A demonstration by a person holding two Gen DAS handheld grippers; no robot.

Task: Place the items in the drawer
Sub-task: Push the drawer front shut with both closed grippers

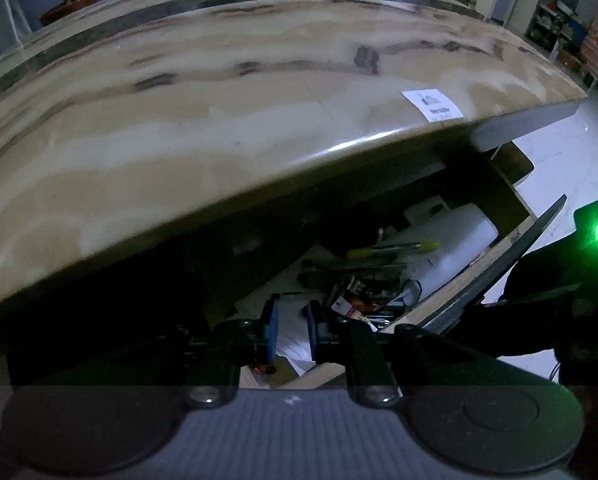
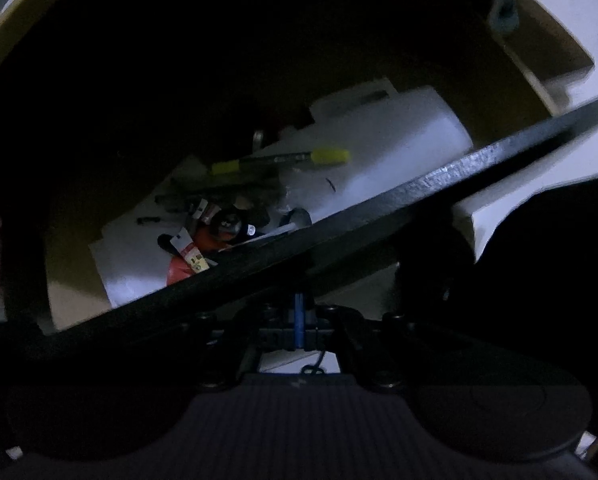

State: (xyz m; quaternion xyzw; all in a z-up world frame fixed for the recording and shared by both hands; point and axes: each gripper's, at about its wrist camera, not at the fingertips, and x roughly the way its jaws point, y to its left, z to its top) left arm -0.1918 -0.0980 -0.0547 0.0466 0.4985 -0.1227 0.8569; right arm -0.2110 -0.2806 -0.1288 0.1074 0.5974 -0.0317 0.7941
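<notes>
Left wrist view first: nearest the lens, low in the frame, the left gripper (image 1: 291, 332) holds its blue-padded fingers (image 1: 273, 330) a modest gap apart with nothing between them — white paper (image 1: 289, 346) shows through the gap. Just above and to the right of the fingertips lies the open drawer (image 1: 511, 196), running up toward the right middle of the frame. Inside it, a clutter of small items (image 1: 363, 300) sits just right of the fingers, a yellow-capped marker (image 1: 393, 249) lies further up, and a white block (image 1: 455, 236) fills the far end. The tan tabletop (image 1: 219, 128) spreads over the whole upper left, overhanging the drawer, with a white label (image 1: 432, 105) near its right edge. At the right edge, the right gripper (image 1: 571, 300) shows as a dark shape with a green light, by the drawer's dark front panel (image 1: 495, 276).

Right wrist view, very dim: low centre, the right gripper (image 2: 299, 322) has its fingers pressed together — only a thin blue strip shows between them, and whether anything is pinched there is lost in the dark. The drawer front panel (image 2: 379, 208) crosses the frame diagonally just above the fingertips. Beyond it, inside the drawer (image 2: 531, 80), the marker (image 2: 281, 160) lies at centre, the white block (image 2: 399, 140) to its right, and the orange-and-red clutter (image 2: 203, 248) left of centre.
</notes>
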